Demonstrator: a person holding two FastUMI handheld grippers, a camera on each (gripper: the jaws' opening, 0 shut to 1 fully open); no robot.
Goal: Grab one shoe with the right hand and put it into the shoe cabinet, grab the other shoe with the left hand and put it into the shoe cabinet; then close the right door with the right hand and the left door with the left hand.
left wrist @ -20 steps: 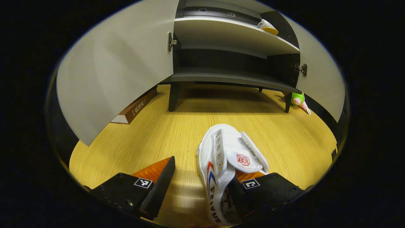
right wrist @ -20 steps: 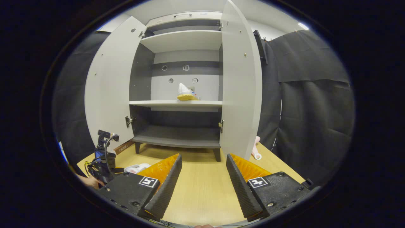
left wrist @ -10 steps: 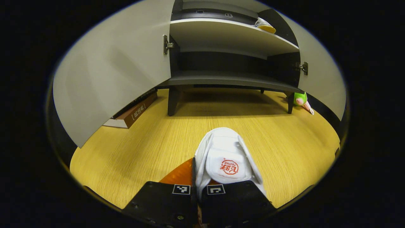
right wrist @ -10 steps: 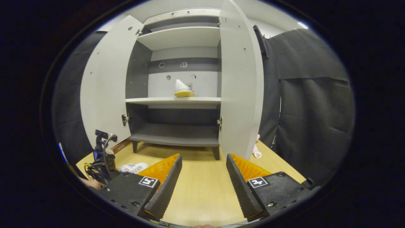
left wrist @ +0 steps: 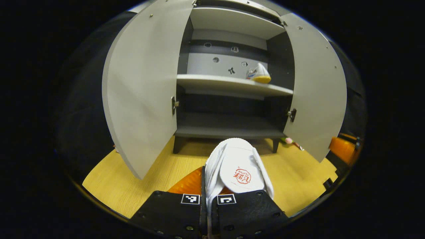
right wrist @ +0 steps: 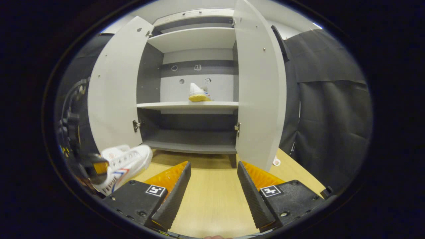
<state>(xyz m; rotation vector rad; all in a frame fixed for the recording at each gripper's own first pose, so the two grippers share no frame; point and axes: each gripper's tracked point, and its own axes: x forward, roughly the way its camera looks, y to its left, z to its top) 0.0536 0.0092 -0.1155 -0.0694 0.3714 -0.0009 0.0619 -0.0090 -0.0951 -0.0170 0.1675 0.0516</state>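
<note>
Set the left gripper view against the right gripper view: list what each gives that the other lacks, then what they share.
Left gripper view: the left tool shut on a white shoe, seen tongue-on with its red logo. Right gripper view: the right tool open over the wooden surface, that held shoe from the side, and black cloth to the right of the cabinet. Shared: the cabinet with both doors open and the second shoe on its middle shelf.

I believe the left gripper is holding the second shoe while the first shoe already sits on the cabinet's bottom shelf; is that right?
Not quite: the first shoe sits on the middle shelf, not the bottom one, as the right gripper view shows. The left gripper does hold the second shoe.
</note>
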